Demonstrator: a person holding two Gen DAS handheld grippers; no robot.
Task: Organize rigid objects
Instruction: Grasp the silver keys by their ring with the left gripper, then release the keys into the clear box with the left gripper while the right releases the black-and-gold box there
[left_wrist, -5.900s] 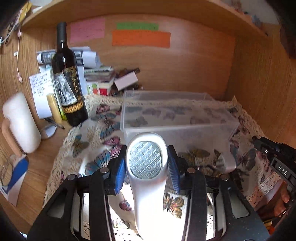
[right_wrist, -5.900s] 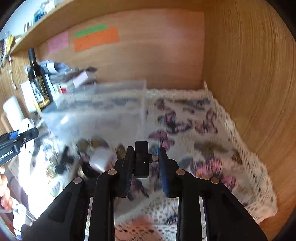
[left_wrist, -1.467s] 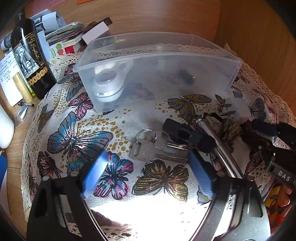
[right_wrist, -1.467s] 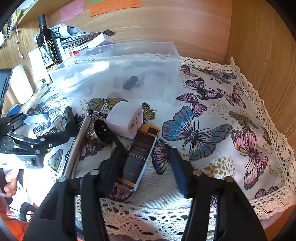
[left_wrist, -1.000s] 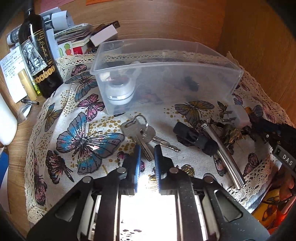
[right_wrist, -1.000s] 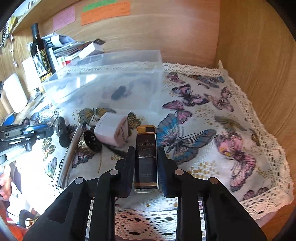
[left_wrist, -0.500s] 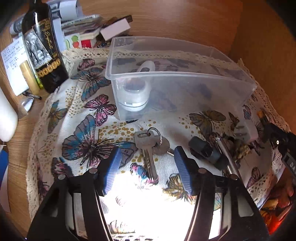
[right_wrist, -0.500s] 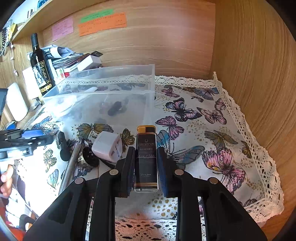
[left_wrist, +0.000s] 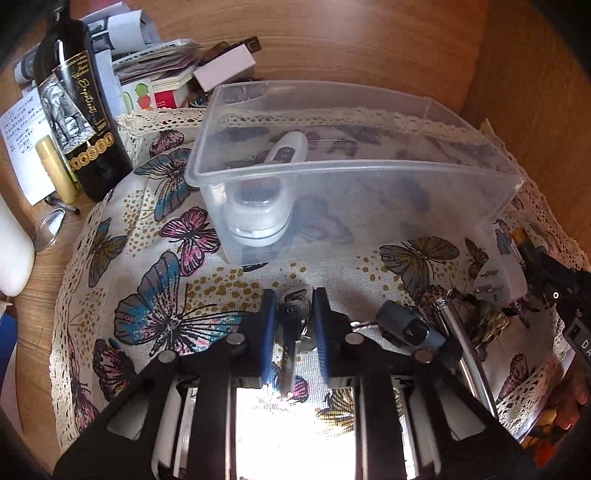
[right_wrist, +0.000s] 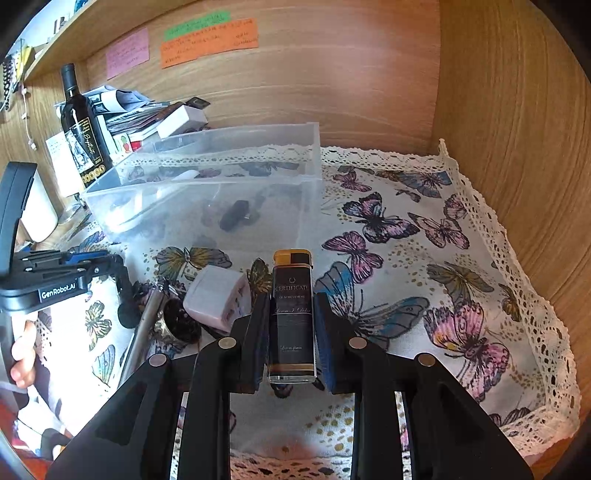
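Butterfly-print cloth (right_wrist: 424, 229) covers the wooden desk, with a clear plastic bin (left_wrist: 354, 173) on it. Left gripper (left_wrist: 294, 306) clamps the keys (left_wrist: 293, 325); right gripper (right_wrist: 290, 306) grasps a black lighter (right_wrist: 291, 314).

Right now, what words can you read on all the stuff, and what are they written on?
"CERTIFICATE" on the black lighter; the smaller lines under it are too blurred.
"GenRobot.AI" on the left gripper.
"D" on the right gripper; the rest is cut off.
Wine bottle: gold script, unreadable.
Sticky notes and paper note: writing too small.
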